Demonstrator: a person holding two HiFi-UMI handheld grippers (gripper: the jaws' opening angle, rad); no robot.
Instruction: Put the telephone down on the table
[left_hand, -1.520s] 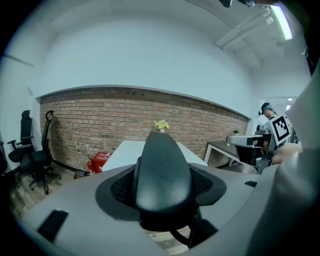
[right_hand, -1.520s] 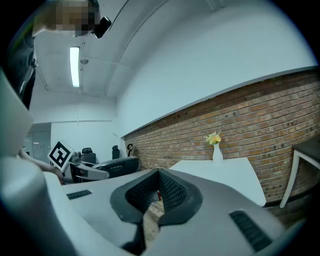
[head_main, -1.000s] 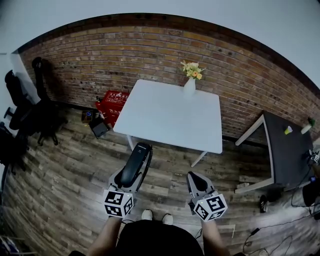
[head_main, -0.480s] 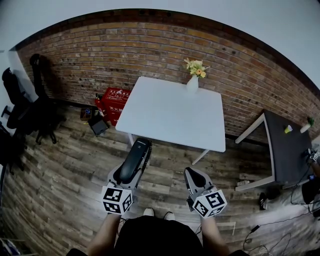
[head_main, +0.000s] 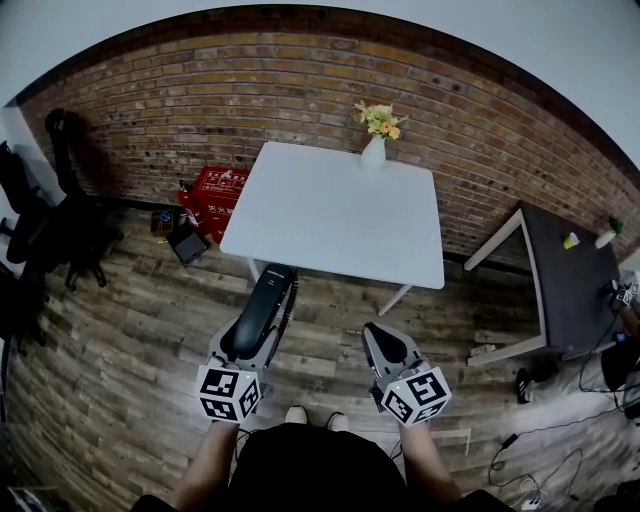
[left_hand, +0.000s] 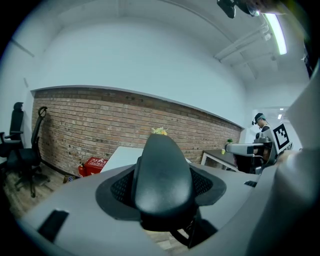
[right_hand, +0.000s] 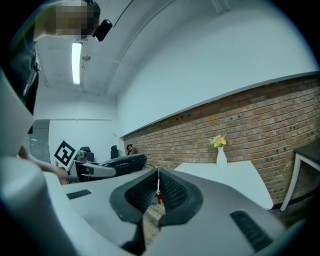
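A black telephone handset (head_main: 262, 312) lies lengthwise in my left gripper (head_main: 250, 335), whose jaws are shut on its sides; its rounded end (left_hand: 162, 175) fills the left gripper view. A coiled cord (head_main: 287, 318) hangs along its right side. The handset's tip reaches toward the near edge of the white table (head_main: 330, 215), above the wooden floor. My right gripper (head_main: 385, 347) is held level with the left one, jaws shut with nothing between them (right_hand: 158, 192). From the right gripper view the handset (right_hand: 122, 161) shows at the left.
A white vase with yellow flowers (head_main: 375, 145) stands at the table's far edge by the brick wall. A red crate (head_main: 215, 192) and a dark box (head_main: 186, 243) sit on the floor left of the table. A dark desk (head_main: 570, 290) stands at the right, office chairs (head_main: 40, 215) at the left.
The view has shifted slightly: the table sits a little nearer and more to the left. Both grippers keep their hold and spacing; the handset stays in the left one.
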